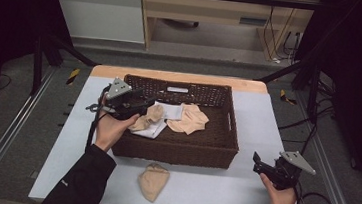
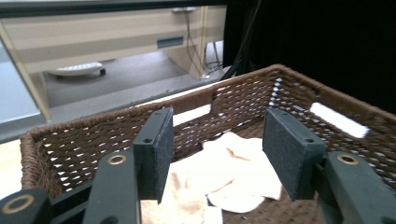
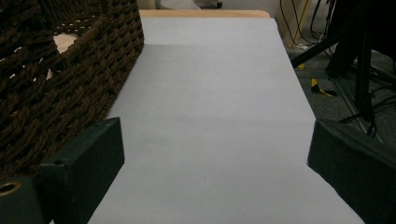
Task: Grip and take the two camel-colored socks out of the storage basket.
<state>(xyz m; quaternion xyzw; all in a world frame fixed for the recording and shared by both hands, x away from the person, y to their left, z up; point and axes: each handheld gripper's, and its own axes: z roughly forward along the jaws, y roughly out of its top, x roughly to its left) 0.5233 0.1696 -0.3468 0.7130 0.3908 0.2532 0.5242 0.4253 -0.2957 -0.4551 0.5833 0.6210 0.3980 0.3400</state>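
Gaping empty, both tools: left tool [image 2: 215,154] partly hides basket [image 1: 214,150] cloths [image 2: 233,172].

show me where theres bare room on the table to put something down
Bare mat runs right of the wicker basket, between its wall and the table edge, ahead of the right gripper. The left strip beside the basket is free too. The front is tighter: a beige sock lies there. The basket's left half is crowded with socks and the left gripper.

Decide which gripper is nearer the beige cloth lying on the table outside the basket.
Left, narrowly. The left gripper is over the basket, behind the cloth; the right gripper sits farther off, to its right.
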